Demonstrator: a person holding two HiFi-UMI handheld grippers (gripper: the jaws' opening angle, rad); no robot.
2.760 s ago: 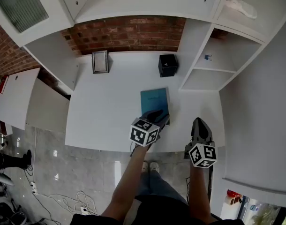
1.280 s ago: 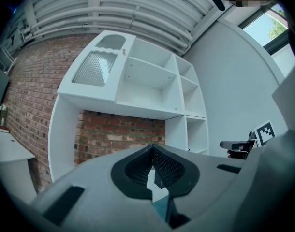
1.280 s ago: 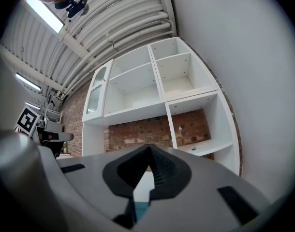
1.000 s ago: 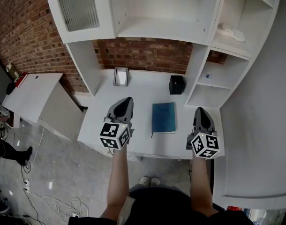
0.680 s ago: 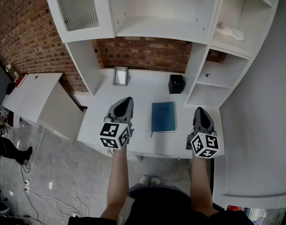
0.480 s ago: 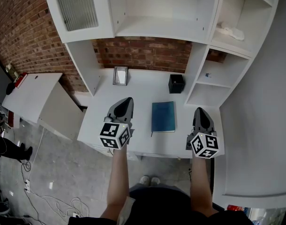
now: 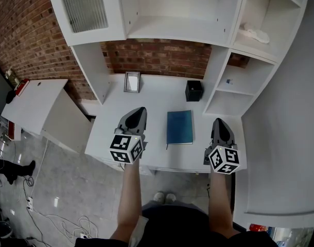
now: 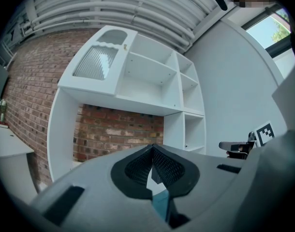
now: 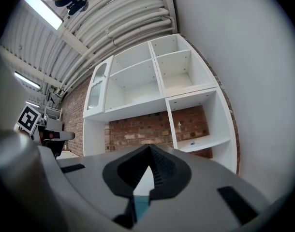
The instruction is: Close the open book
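A teal book lies closed and flat on the white desk, between my two grippers. My left gripper hovers to the book's left, apart from it, jaws shut on nothing. My right gripper hovers to the book's right near the shelf unit, also shut and empty. In the left gripper view the pads meet at the tip, with a teal sliver of book below them. In the right gripper view the pads touch at their tips.
A small picture frame and a black box stand at the desk's back by the brick wall. A white shelf unit flanks the right side. A low white side table stands left. Cables lie on the floor.
In the earliest frame my left gripper rested on the book's near edge; it has since drawn off to the book's left. Over the last second neither gripper nor the book has moved.
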